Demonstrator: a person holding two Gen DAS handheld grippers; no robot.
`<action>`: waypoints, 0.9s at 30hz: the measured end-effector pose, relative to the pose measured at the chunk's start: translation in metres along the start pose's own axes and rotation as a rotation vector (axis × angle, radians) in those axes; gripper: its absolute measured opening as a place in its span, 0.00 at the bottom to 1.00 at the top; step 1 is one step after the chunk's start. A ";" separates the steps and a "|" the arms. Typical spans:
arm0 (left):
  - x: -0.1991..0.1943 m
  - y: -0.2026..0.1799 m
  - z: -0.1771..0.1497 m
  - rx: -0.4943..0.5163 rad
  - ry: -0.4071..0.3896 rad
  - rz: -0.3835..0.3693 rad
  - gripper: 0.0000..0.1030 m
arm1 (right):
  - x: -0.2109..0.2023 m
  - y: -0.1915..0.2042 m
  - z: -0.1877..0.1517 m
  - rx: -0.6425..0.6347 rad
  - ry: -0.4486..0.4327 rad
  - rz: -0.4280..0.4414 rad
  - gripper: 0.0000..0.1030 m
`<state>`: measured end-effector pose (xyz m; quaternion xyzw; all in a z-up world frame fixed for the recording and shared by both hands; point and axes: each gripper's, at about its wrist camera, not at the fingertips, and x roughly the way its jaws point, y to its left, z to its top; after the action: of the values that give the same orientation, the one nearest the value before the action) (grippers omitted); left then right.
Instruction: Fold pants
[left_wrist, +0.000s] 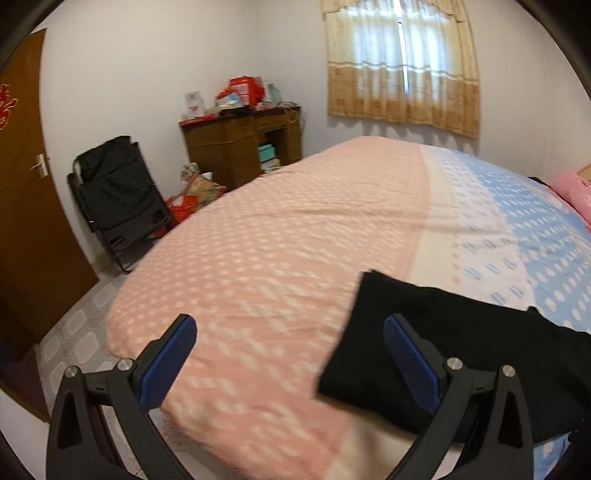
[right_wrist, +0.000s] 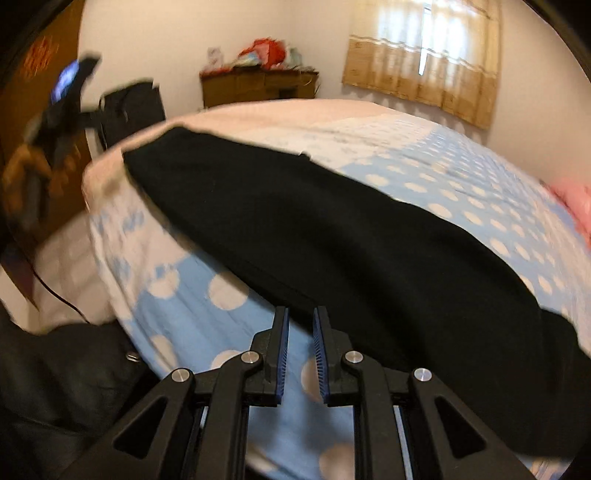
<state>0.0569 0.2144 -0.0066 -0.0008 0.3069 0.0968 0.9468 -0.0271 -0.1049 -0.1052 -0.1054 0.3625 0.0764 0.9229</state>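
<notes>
Black pants (left_wrist: 461, 343) lie flat on the bed, a long dark strip in the right wrist view (right_wrist: 351, 251). My left gripper (left_wrist: 290, 328) is wide open and empty above the bed; its right finger hangs over the pants' left end. My right gripper (right_wrist: 300, 317) has its jaws nearly closed with a narrow gap and nothing between them, just at the pants' near edge. The left gripper (right_wrist: 70, 85) also shows blurred at the far left of the right wrist view.
The bed sheet is pink (left_wrist: 277, 229) on the left and blue with white dots (right_wrist: 461, 177) on the right. A pink pillow (left_wrist: 572, 192) lies at the right. A black folding chair (left_wrist: 118, 199), a wooden desk (left_wrist: 240, 147), a door (left_wrist: 22, 184) and a curtained window (left_wrist: 402, 62) surround the bed.
</notes>
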 end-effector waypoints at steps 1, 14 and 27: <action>0.000 0.004 -0.001 -0.001 -0.002 0.017 1.00 | 0.005 0.000 0.000 0.001 0.004 -0.002 0.14; 0.004 0.037 -0.020 -0.045 0.032 0.042 1.00 | 0.019 0.028 0.020 0.014 -0.051 0.233 0.10; 0.012 -0.043 -0.034 0.011 0.115 -0.249 0.97 | -0.031 -0.061 -0.016 0.403 -0.156 0.021 0.11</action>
<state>0.0543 0.1724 -0.0435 -0.0392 0.3589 -0.0232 0.9323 -0.0469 -0.1699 -0.0866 0.0911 0.2989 0.0199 0.9497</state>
